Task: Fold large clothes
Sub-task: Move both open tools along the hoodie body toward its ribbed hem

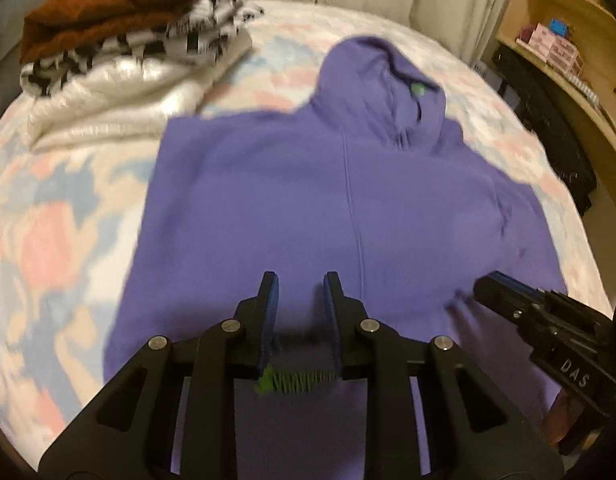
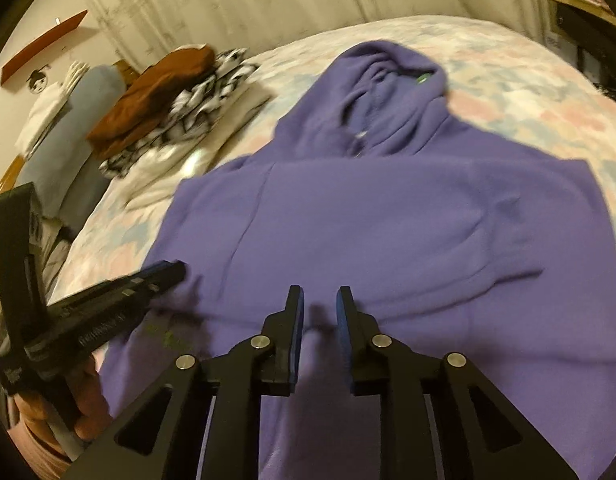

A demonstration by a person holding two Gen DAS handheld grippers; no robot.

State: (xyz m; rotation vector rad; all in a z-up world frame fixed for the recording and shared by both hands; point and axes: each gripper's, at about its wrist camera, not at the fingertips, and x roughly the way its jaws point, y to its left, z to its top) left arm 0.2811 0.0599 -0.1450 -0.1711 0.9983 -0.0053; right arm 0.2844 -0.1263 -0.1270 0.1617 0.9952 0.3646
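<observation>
Left gripper (image 1: pixel 301 280): fingers slightly parted, nothing between them, poised over the hem end. Right gripper (image 2: pixel 320 294): fingers likewise parted and unladen.

Item: purple hoodie (image 1: pixel 328 208), spread flat on the bed (image 1: pixel 48 240), hood (image 2: pixel 388 80) at the far end.

Handling, judged: soft, thick fleece; limp, moderately heavy, not slippery, will sag when lifted. Best pinched at the hem corners or shoulder seams.

Adjacent: stack of folded clothes (image 1: pixel 128 52).

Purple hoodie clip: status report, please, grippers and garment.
Left gripper and right gripper both slightly open, holding nothing, over the near hem. Purple hoodie flat on the bedspread, hood away. Folded pile off to the side, clear.
</observation>
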